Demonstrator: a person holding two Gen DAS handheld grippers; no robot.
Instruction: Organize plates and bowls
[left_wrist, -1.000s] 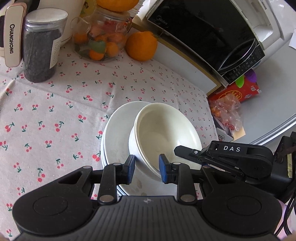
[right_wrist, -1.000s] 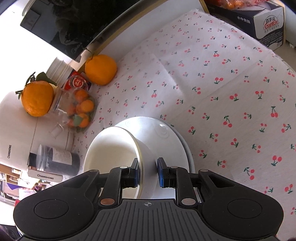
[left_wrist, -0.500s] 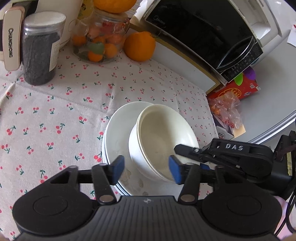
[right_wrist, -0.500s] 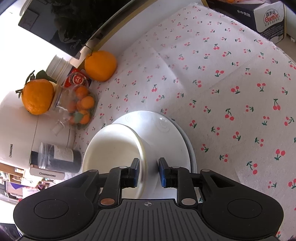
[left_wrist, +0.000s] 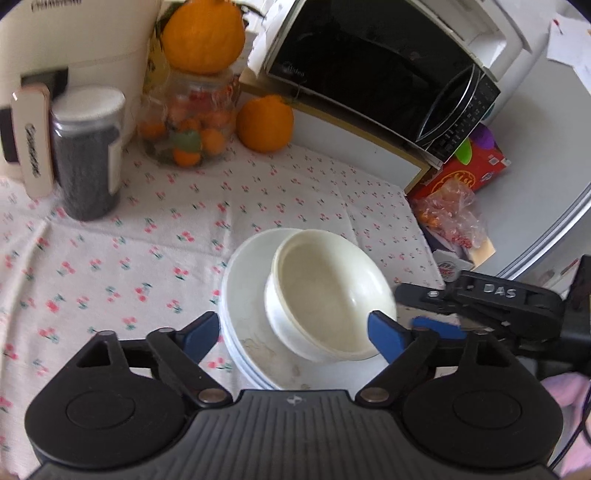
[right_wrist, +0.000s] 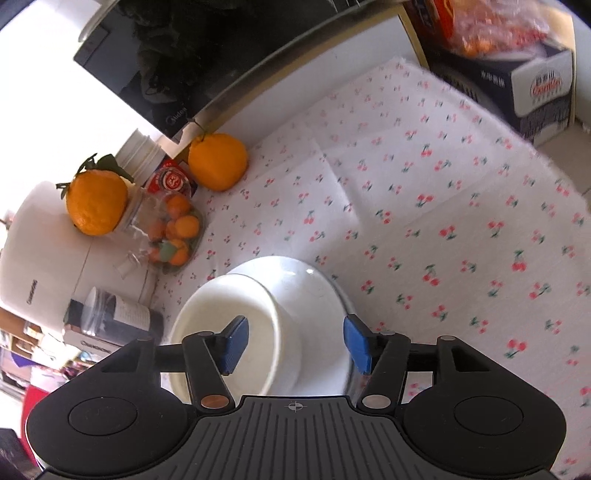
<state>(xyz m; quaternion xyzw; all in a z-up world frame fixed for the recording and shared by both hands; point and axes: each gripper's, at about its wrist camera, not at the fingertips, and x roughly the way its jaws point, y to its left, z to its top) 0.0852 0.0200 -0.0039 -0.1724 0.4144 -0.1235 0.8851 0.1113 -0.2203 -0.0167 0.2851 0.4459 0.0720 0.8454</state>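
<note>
Nested ceramic bowls (left_wrist: 328, 295) on plates (left_wrist: 243, 295): stiff, slick, fragile, best gripped by rim. Left gripper (left_wrist: 295, 330) and right gripper (right_wrist: 293, 341) opening, bowl rim between jaws, unpressed.

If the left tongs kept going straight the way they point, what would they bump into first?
Most likely the white bowls stacked on the plates. The left tongs are opening around the near rim without touching it. Depth is hard to judge.

Your bowls (left_wrist: 328, 295) sit nested on the stacked plates (left_wrist: 243, 295), on the tablecloth (left_wrist: 110, 258); behind them, the microwave (left_wrist: 376, 70).
</note>
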